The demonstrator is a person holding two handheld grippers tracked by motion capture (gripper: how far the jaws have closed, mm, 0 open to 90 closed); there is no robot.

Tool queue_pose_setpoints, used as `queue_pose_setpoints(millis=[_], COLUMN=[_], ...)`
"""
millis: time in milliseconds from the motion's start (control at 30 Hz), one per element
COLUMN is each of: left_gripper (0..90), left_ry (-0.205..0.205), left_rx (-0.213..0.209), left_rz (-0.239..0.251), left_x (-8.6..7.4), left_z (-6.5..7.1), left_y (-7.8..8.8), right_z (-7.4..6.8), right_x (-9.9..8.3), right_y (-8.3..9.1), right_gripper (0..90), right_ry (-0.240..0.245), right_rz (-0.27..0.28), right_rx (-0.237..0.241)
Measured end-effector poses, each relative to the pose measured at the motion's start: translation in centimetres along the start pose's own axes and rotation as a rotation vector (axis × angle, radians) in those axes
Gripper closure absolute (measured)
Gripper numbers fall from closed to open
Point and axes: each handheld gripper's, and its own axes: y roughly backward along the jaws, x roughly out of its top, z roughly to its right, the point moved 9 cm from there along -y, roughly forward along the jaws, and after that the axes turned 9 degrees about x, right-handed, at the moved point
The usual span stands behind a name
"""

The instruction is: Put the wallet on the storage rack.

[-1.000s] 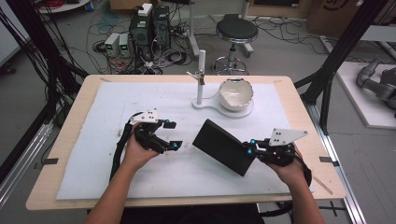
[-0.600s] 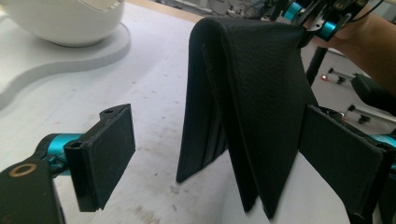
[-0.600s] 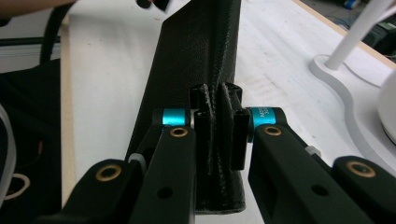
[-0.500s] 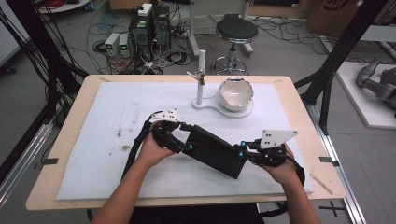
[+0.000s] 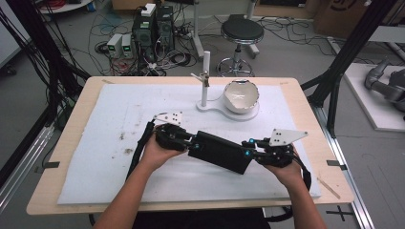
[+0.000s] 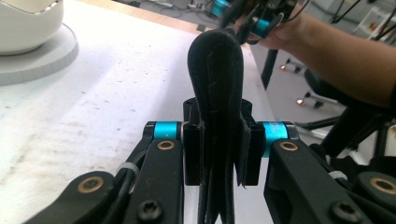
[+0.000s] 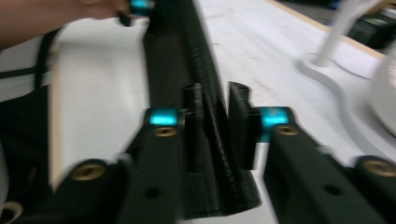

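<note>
White padding [image 5: 95, 157] bears black pouch [image 5: 219, 151]; motion blur smears right tool [image 7: 215, 100].

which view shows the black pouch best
The high view: the whole black pouch lies between both claws. The left gripper view shows one end edge-on; the right gripper view shows a blurred edge.

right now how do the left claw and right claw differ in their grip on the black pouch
The left claw has just been closing and its pads press both sides of the black pouch; the right claw has just been opening, with a gap showing beside the pouch. The left claw is at the pouch's upper-left end, the right claw at its lower-right end. Both have the pouch between their jaws.
</note>
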Motion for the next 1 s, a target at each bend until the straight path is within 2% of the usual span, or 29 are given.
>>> queue_pose_setpoints(millis=[33, 67, 100, 200, 267, 333, 400, 467, 500, 533, 567, 600, 633, 700, 867, 933, 967, 1000], left_gripper=[76.1, 76.1, 76.1, 76.1, 76.2, 76.2, 76.2, 76.2, 76.2, 76.1, 76.2, 76.2, 76.2, 76.1, 76.1, 76.1, 76.1, 76.1], left_ry=[-0.001, -0.001, 0.003, 0.016, 0.024, 0.009, -0.007, -0.018, -0.025, -0.025, -0.038, -0.038, -0.052, -0.06, -0.08, -0.084, -0.09, -0.09], left_rx=[0.016, 0.016, 0.032, 0.061, 0.083, 0.116, 0.143, 0.153, 0.177, 0.177, 0.201, 0.201, 0.227, 0.252, 0.308, 0.322, 0.344, 0.344], left_rz=[-0.001, -0.001, 0.011, 0.046, 0.057, 0.049, 0.043, 0.038, 0.035, 0.035, 0.024, 0.024, 0.016, 0.009, -0.01, -0.015, -0.027, -0.027], left_x=[0.2, 0.2, 0.6, 1.6, 2.5, 3.5, 4.7, 5.3, 6.6, 6.6, 7.9, 7.9, 9.2, 10.6, 13.6, 14.2, 15.1, 15.1], left_z=[-0.1, -0.1, -0.4, -1.0, -1.4, -1.7, -1.9, -2.1, -2.4, -2.4, -2.7, -2.7, -3.0, -3.3, -4.5, -4.8, -5.5, -5.5], left_y=[0.2, 0.2, 0.9, 1.9, 2.2, 2.5, 2.7, 2.9, 3.1, 3.1, 3.4, 3.4, 3.6, 3.9, 4.4, 4.4, 4.3, 4.3], right_z=[0.3, 0.3, 1.1, 2.2, 3.1, 3.9, 4.2, 4.3, 4.3, 4.3, 4.5, 4.5, 4.6, 4.7, 5.2, 5.3, 5.4, 5.4], right_x=[0.0, 0.0, -0.3, -1.4, -2.4, -3.2, -3.4, -3.5, -3.5, -3.5, -3.8, -4.0, -4.1, -4.4, -5.7, -5.7, -5.7, -5.7], right_y=[0.2, 0.2, 0.9, 1.7, 2.1, 2.1, 2.3, 2.3, 2.3, 2.3, 2.3, 2.3, 2.3, 2.5, 3.0, 3.1, 3.3, 3.3], right_gripper=[60.9, 60.9, 55.6, 47.4, 40.2, 35.0, 33.7, 32.5, 32.2, 32.2, 30.2, 29.1, 29.0, 28.9, 26.6, 26.5, 25.5, 25.4], right_ry=[-0.006, -0.006, -0.051, -0.111, -0.156, -0.201, -0.209, -0.208, -0.21, -0.21, -0.221, -0.227, -0.23, -0.229, -0.274, -0.279, -0.279, -0.282], right_rz=[0.005, 0.005, 0.041, 0.054, 0.03, -0.003, -0.008, -0.011, -0.016, -0.016, -0.027, -0.034, -0.037, -0.012, -0.017, -0.012, -0.004, -0.003], right_rx=[-0.018, -0.018, -0.067, -0.123, -0.189, -0.215, -0.24, -0.259, -0.263, -0.263, -0.268, -0.273, -0.274, -0.289, -0.3, -0.3, -0.305, -0.304])
